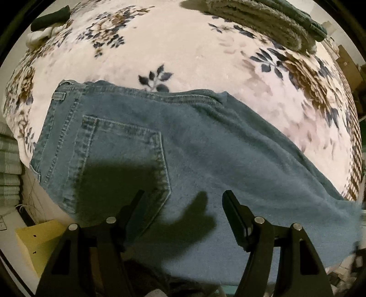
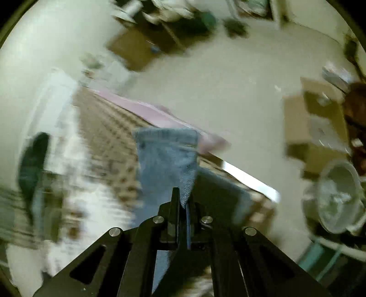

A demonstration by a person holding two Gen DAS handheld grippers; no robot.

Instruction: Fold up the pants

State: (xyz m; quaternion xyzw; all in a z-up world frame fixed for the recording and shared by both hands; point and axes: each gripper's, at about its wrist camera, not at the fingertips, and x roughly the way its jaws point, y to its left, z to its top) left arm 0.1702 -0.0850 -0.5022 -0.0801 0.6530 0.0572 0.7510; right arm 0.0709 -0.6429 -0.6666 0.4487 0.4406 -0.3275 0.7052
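Blue denim pants (image 1: pixel 183 146) lie across a floral bedspread (image 1: pixel 187 50), seat side up, with a back pocket (image 1: pixel 123 155) at the left and the legs running off to the right. My left gripper (image 1: pixel 183 198) hovers open just above the seat, pointing straight down, nothing between its fingers. In the blurred right wrist view my right gripper (image 2: pixel 183 201) is shut on the hem end of a pant leg (image 2: pixel 167 160), which stands up past the fingertips over the bed's edge.
Folded grey and green cloth (image 1: pixel 270 18) is stacked at the bed's far side, a dark item (image 1: pixel 50 17) at the far left. Beyond the bed's edge lie cardboard boxes (image 2: pixel 315 128), a round basin (image 2: pixel 338 198) and pale floor (image 2: pixel 228 91).
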